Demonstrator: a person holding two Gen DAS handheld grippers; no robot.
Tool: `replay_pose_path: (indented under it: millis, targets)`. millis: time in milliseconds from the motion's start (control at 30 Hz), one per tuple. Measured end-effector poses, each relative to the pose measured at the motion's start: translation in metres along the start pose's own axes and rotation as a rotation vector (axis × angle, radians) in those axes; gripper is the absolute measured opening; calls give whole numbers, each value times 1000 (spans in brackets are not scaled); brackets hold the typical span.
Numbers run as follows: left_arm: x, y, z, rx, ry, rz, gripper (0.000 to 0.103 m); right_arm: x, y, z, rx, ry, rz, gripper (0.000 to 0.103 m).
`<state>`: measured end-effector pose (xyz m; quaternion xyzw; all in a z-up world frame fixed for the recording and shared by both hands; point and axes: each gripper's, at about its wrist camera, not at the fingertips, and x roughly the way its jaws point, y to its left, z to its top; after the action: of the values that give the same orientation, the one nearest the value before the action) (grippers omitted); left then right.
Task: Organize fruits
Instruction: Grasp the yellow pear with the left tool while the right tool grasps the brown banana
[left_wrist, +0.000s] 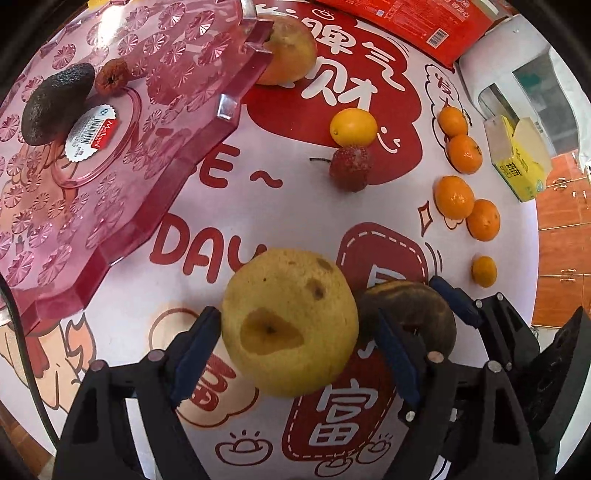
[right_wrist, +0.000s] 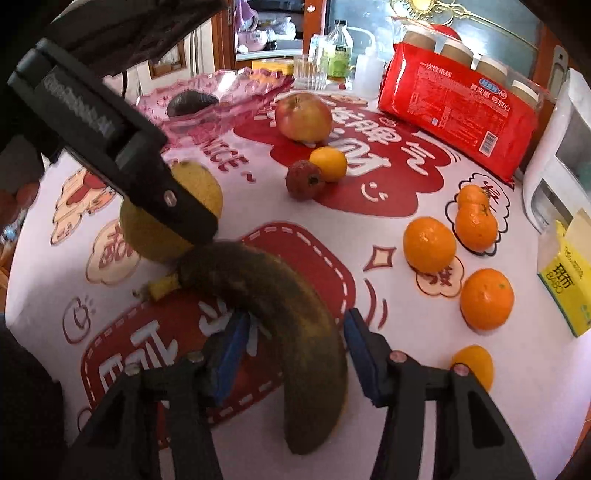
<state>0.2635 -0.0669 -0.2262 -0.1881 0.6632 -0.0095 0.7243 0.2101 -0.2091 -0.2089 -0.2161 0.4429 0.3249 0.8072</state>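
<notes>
The yellow pear (left_wrist: 290, 321) sits between the blue pads of the left gripper (left_wrist: 291, 332), low in the left wrist view; the pads look pressed to its flanks, though whether it is lifted or resting on the table (left_wrist: 258, 206) I cannot tell. Just beside it, touching or nearly so, lies the blackened banana (right_wrist: 291, 325), straddled by the right gripper (right_wrist: 295, 350), whose fingers are spread with a clear gap on each side, so nothing is pinched there yet.

The main risk, as I judge it, is the two grippers crowding each other: the left gripper's right finger sits close against the banana's far end, so lifting the pear could drag or roll the banana out from under the right gripper. The pear is round and bruised, held only at its sides; a weak pinch could let it slip and roll across the smooth cloth. The banana looks overripe and soft, so a hard squeeze may crush it.

Farther off, the pink tray (left_wrist: 122, 155) already carries an avocado (left_wrist: 55, 103) and a dried red fruit (left_wrist: 112, 75); its raised rim could catch a low-carried pear. Oranges (left_wrist: 454, 197), a lychee-like red fruit (left_wrist: 349, 168), a small yellow citrus (left_wrist: 353, 126) and an apple (right_wrist: 303, 117) wait on the table.
</notes>
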Motion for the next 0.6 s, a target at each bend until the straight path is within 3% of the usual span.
replay_pose_path:
  millis: [200,300,600]
  targets:
    - [5,2,0,-10,-4,-10,75,-2,2,-1,25,6,-15,50]
    - [3,4,0,-23,-20,-3,68,-3,4,0,58,28,-32,48]
    - [0,6,-2,1,-34,8,67,-15,16,-10,155,82,-78,33]
